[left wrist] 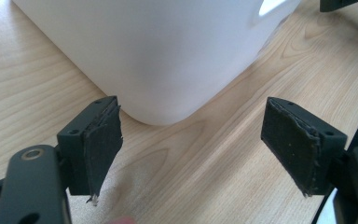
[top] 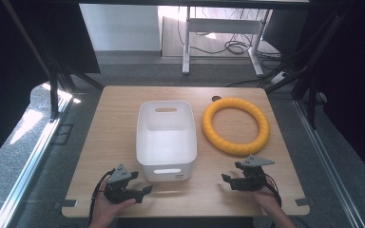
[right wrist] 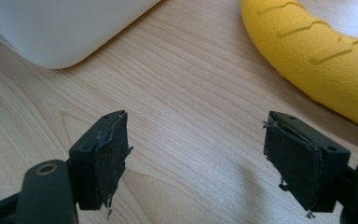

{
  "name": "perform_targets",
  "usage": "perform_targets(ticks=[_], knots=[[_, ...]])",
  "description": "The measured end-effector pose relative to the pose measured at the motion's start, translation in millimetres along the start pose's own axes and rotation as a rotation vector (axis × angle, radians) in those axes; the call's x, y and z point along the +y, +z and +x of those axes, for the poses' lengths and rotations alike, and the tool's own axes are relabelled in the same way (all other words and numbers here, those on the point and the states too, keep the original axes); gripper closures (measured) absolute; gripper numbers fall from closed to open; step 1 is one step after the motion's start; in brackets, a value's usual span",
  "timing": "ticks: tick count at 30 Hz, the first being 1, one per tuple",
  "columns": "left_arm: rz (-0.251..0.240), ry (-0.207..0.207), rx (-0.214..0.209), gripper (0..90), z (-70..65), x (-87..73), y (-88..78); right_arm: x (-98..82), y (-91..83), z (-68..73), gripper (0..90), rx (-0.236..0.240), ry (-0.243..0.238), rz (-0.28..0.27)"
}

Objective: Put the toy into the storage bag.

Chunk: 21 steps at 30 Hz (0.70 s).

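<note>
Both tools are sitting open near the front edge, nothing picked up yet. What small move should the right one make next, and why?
Probably ease the right tool forward toward the near arc of the yellow ring. Its jaws stand open over bare table with nothing between them, and the ring lies just ahead of it, flat beside the white bin. The left tool faces the bin's near corner, so it could wait.

High view: above the near edge of the surface (top: 114,114), facing forward and down; takes in the whole top and the floor beyond.
Left gripper view: low and close, looking along its fingers (left wrist: 100,144) at a corner of the bin (left wrist: 168,51).
Right gripper view: low and close, looking past its fingers (right wrist: 107,158) between bin (right wrist: 51,28) and ring (right wrist: 307,51).
Shared: the bin, in all three.
</note>
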State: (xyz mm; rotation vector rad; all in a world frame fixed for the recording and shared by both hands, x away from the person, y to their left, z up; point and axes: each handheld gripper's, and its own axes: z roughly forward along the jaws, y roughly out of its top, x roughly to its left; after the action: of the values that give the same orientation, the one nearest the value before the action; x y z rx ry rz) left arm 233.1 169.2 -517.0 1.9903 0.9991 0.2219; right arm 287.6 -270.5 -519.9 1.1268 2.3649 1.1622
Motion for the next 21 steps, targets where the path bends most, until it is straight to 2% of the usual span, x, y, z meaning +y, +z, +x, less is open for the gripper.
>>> perform_targets(ticks=[6,13,18,21], knots=[[-0.009,0.009,-0.007,20.5,-1.9,-0.7,-0.3,0.2,-2.4,2.0,23.5,0.012,-0.011,-0.010],[-0.014,0.009,-0.012,20.1,-3.1,0.5,-3.2,1.7,-3.6,13.8,23.8,0.048,-0.067,-0.008],[-0.005,0.003,-0.005,20.2,-1.3,0.0,-1.3,3.0,-4.4,10.2,26.8,0.061,-0.077,0.003],[-0.008,0.002,-0.004,20.2,-1.5,0.6,-3.4,7.7,-11.3,8.7,27.4,0.064,-0.108,-0.002]])
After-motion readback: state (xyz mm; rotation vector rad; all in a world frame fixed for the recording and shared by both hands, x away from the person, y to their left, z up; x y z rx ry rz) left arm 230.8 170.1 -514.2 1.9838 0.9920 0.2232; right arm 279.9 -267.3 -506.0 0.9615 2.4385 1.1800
